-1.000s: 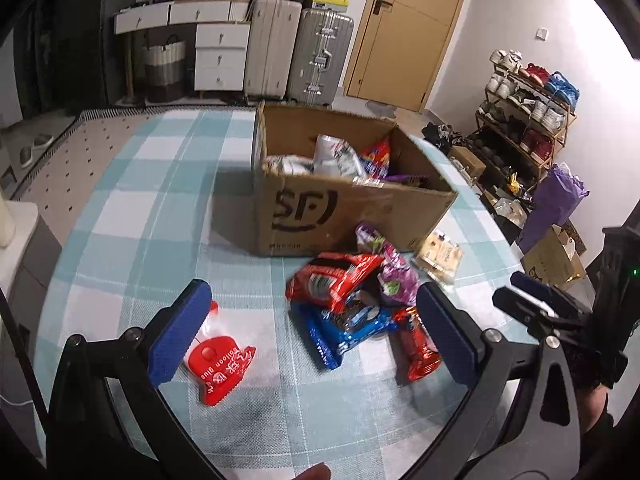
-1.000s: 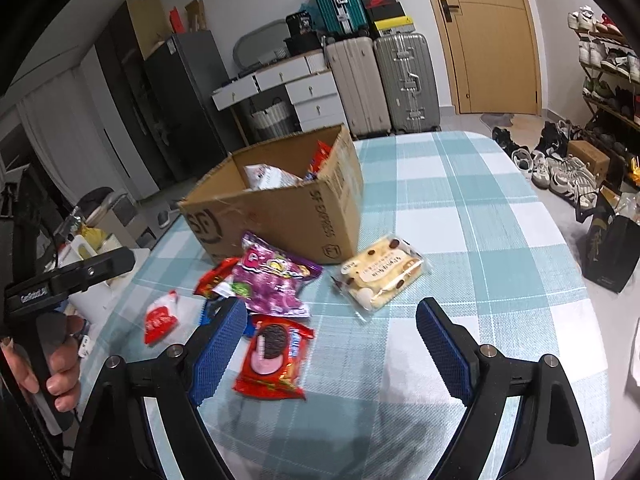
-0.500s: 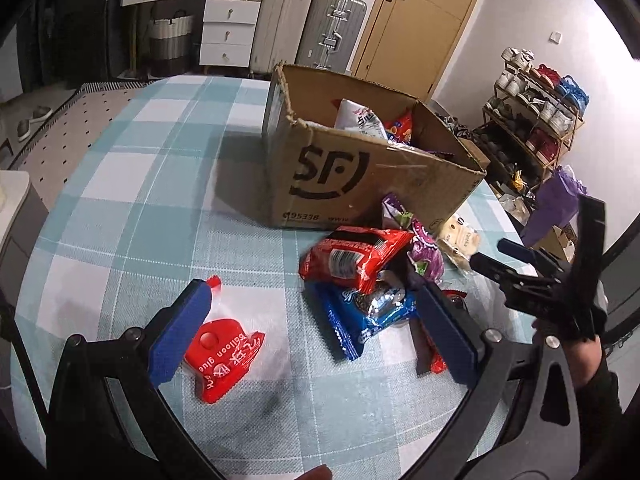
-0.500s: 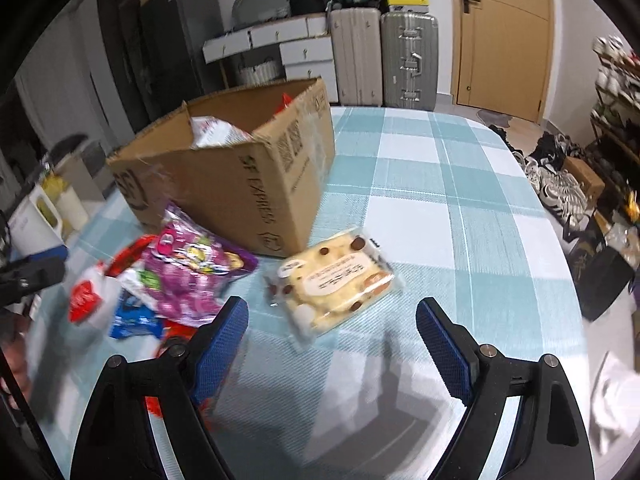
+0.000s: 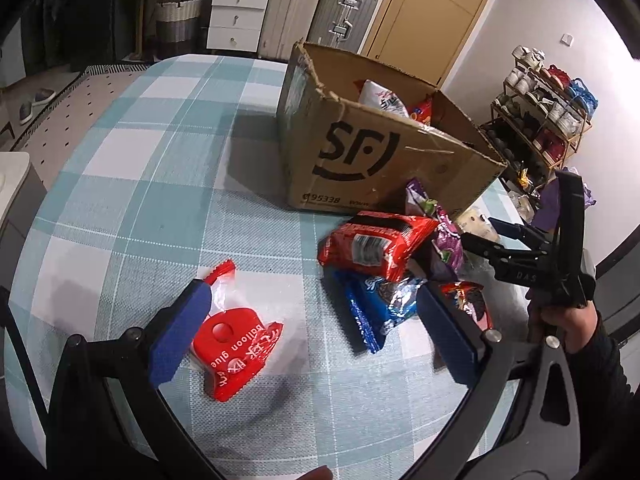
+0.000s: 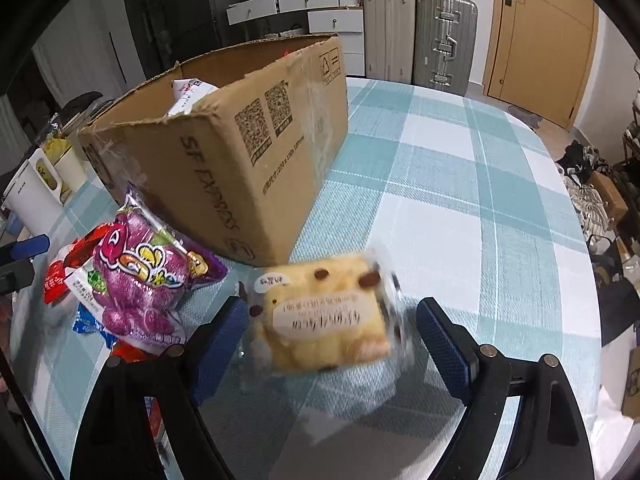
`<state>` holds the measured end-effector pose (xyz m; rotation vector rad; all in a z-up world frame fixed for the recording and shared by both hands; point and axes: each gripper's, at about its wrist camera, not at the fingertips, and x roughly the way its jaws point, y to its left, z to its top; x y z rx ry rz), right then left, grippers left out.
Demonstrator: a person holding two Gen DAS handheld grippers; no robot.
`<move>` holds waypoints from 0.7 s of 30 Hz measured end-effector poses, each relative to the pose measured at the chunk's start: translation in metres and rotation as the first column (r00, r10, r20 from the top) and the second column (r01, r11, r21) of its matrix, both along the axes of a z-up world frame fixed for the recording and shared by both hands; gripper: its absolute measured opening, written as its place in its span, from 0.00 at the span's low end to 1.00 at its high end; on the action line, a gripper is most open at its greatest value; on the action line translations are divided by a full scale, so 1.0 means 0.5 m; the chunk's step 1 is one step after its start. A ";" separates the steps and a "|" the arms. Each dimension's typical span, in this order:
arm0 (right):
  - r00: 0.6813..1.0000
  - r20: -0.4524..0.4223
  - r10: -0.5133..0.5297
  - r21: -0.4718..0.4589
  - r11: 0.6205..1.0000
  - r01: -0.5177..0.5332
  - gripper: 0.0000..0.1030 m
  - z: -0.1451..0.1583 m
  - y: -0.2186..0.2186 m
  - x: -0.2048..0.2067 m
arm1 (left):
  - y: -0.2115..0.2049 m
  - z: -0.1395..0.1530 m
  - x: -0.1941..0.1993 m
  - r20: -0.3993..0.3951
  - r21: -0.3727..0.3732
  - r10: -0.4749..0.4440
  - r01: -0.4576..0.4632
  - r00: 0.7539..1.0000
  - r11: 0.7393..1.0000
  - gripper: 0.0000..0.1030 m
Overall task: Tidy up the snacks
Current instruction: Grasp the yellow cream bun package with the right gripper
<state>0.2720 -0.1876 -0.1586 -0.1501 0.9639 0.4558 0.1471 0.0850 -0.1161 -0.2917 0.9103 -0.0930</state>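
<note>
An open cardboard box [image 5: 384, 160] marked SF stands on the checked table and holds several snack packs; it also shows in the right wrist view [image 6: 240, 152]. In front of it lie a red pack [image 5: 372, 244], a blue pack [image 5: 376, 308], a purple pack [image 6: 140, 276] and a red balloon-glue pack [image 5: 236, 340]. My left gripper [image 5: 312, 328] is open, low over the table, with the red balloon-glue pack by its left finger. My right gripper [image 6: 332, 340] is open around a yellow cake pack [image 6: 320, 316] that lies on the table; the pads are apart from it.
The round table [image 6: 460, 200] has a teal and white checked cloth. Suitcases [image 6: 444, 40] and a white dresser stand behind it by a wooden door. A shoe rack [image 5: 548, 108] stands at the right. White containers [image 6: 36, 188] stand left of the box.
Both grippers have moved forward and lower. The right gripper has closed in on the yellow cake pack, which now lies between its fingers. The left gripper is nearer the red and blue packs.
</note>
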 end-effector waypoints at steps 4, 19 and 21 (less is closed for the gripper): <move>1.000 0.012 0.016 -0.019 1.000 -0.015 0.81 -0.007 0.013 0.012 | 0.007 -0.008 0.003 -0.015 -0.005 0.011 -0.011 1.000 1.000 0.99; 0.998 0.061 -0.008 -0.038 0.999 0.010 0.60 -0.009 0.032 -0.033 | 0.017 0.001 -0.015 -0.011 -0.006 0.023 -0.023 1.000 1.000 0.99; 0.998 0.055 -0.015 -0.016 1.000 0.016 0.60 -0.007 0.027 -0.040 | 0.021 0.002 -0.020 -0.012 -0.004 0.027 -0.028 1.000 1.000 0.99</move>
